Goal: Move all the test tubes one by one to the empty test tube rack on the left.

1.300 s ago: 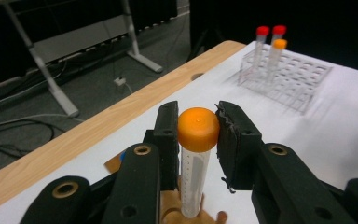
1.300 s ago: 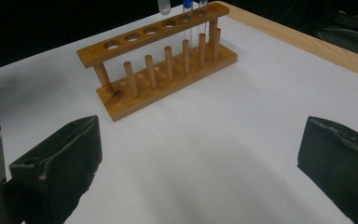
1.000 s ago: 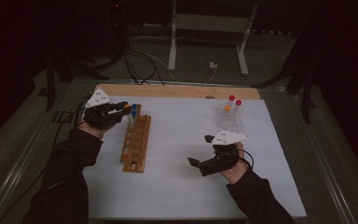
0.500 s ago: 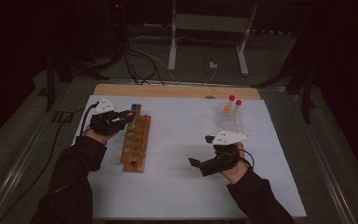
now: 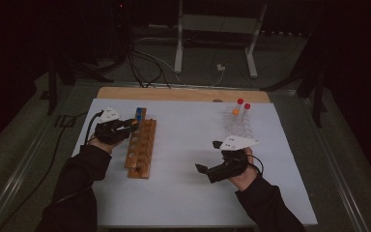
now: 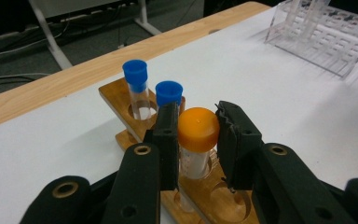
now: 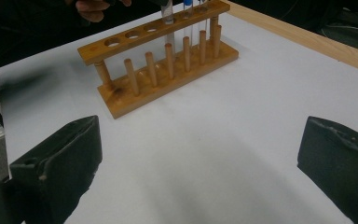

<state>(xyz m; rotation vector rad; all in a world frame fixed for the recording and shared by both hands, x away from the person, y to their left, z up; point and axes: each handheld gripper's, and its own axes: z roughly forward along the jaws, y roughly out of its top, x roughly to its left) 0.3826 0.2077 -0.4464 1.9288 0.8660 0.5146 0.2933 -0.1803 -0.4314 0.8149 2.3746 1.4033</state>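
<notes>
Orange-capped tube (image 6: 197, 140), clear plastic, light, smooth and slippery; left claw (image 6: 196, 140) pinches it at the cap, frame centre, over a hole in the wooden rack (image 6: 214, 198). Best hold: just under the cap. Right claw (image 7: 198, 163) gapes wide, holding nothing.

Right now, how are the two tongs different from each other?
The left tongs are closed around the orange-capped tube over the wooden rack; the right tongs are wide open and hold nothing. The left tongs sit at the rack, while the right tongs hover over bare white table. Both have black jaws.
</notes>
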